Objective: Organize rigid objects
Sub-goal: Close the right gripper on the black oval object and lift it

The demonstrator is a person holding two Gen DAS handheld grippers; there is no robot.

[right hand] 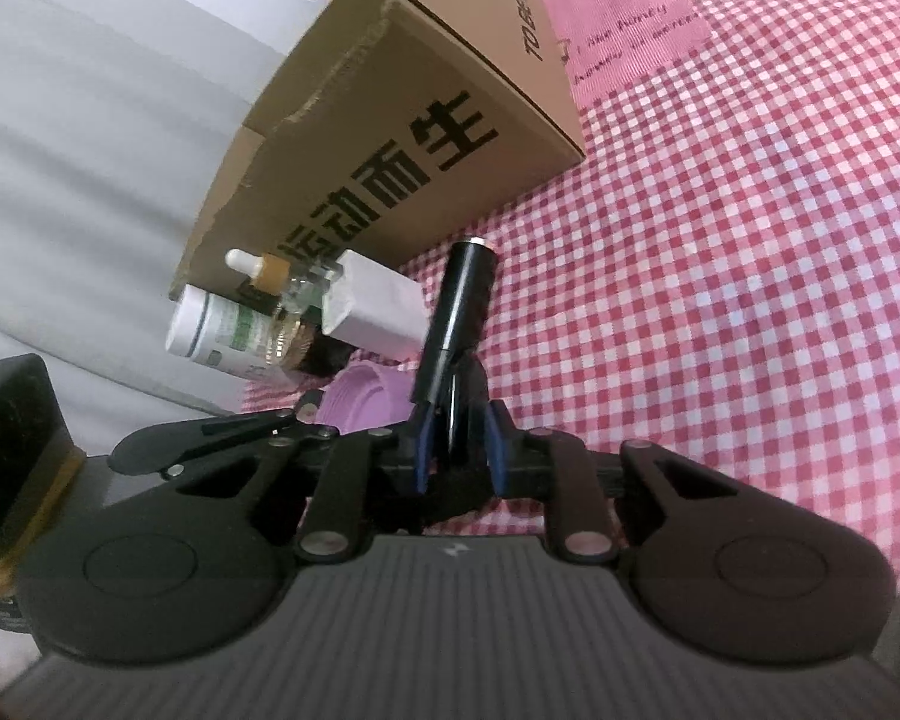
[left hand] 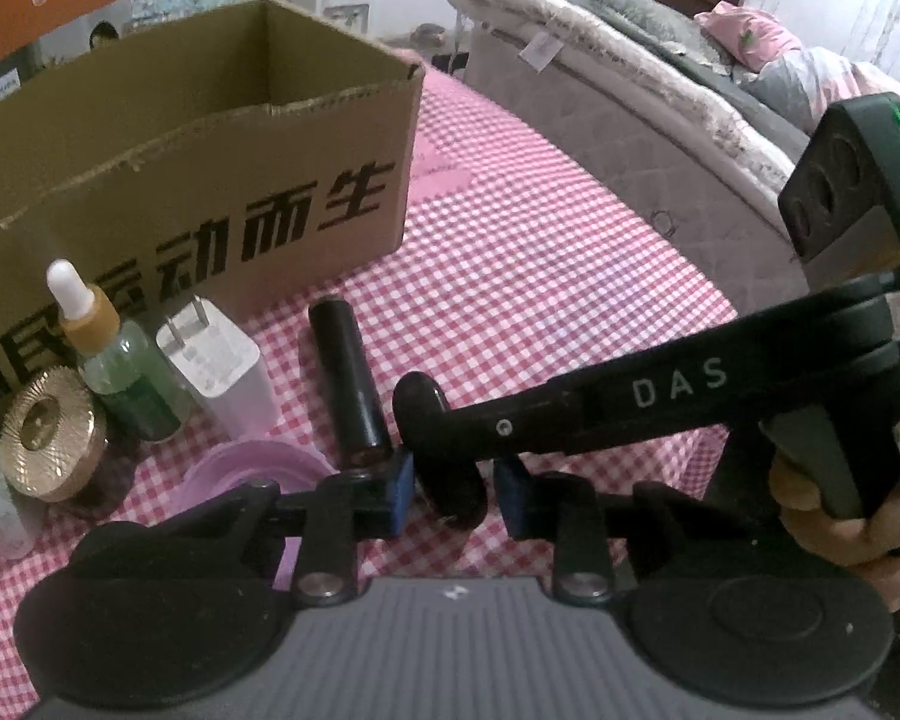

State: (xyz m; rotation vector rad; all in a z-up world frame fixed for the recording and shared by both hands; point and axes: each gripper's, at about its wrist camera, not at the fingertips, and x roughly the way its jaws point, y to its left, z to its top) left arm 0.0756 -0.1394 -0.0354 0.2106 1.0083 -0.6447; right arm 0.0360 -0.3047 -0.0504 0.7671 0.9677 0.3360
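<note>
The left gripper point(left hand: 453, 495) stands released around a black case point(left hand: 444, 450); the right gripper point(right hand: 459, 450) grasps it, black tube point(left hand: 348, 384) just ahead.

At the bottom of the frame the left tool point(left hand: 453, 498) stands open around a black rounded object point(left hand: 450, 480); the right tool's finger point(left hand: 570, 414) reaches in from the right, touching it; a black cylinder point(left hand: 348, 384) lies just left; a cardboard box point(left hand: 210, 180) fills the upper left.

Both cameras sit low and close over the checked cloth point(left hand: 540, 276), looking forward. Both see the cardboard box point(left hand: 198, 180) and black tube point(right hand: 459, 306).
</note>
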